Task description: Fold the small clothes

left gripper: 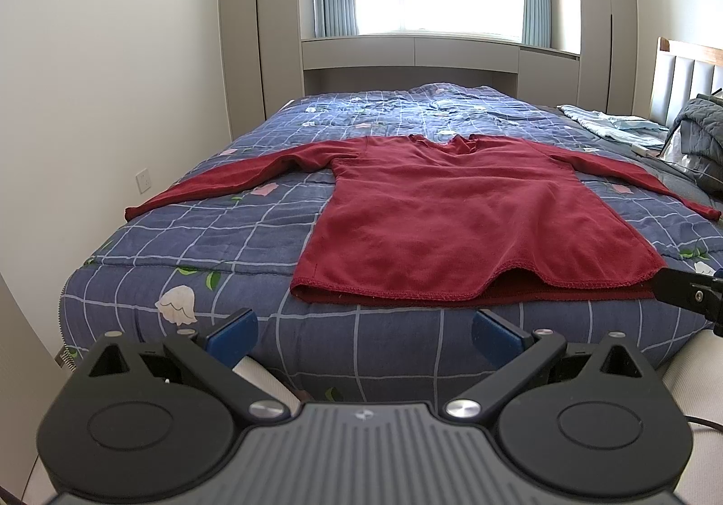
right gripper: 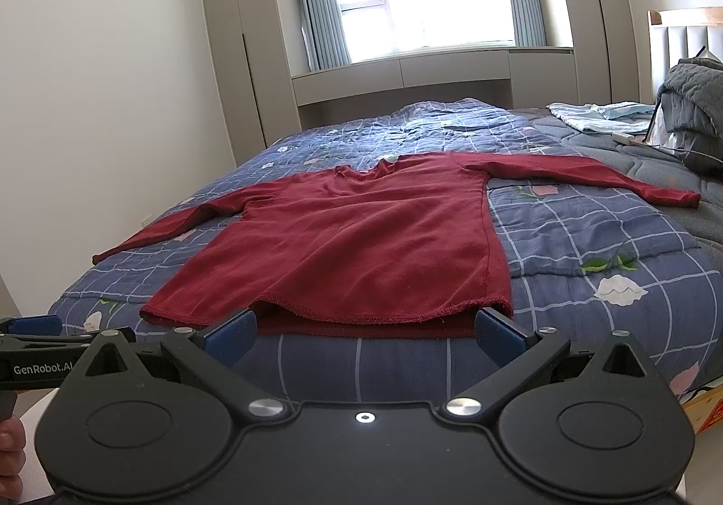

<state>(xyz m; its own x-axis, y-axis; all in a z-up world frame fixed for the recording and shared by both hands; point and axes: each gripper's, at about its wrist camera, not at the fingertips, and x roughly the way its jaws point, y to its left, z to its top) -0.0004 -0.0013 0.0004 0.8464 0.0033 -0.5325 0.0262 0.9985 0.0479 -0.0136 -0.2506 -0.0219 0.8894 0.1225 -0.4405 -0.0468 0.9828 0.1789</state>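
A dark red long-sleeved sweater (left gripper: 456,211) (right gripper: 361,243) lies flat on the bed, both sleeves spread out sideways, hem toward me, neck toward the window. My left gripper (left gripper: 363,331) is open just short of the hem, off its left half, with nothing between the blue pads. My right gripper (right gripper: 363,331) is open too, its blue fingertips (right gripper: 497,331) level with the hem's right half, apart from the cloth. The right gripper's arm shows at the right edge of the left wrist view, the left gripper at the left edge of the right wrist view.
The bed carries a blue checked quilt (left gripper: 217,243) (right gripper: 587,234) with flower prints. A grey blanket (right gripper: 691,98) and pale blue cloth (right gripper: 596,114) lie near the headboard at right. A wall runs along the bed's left side; window and cabinets stand beyond.
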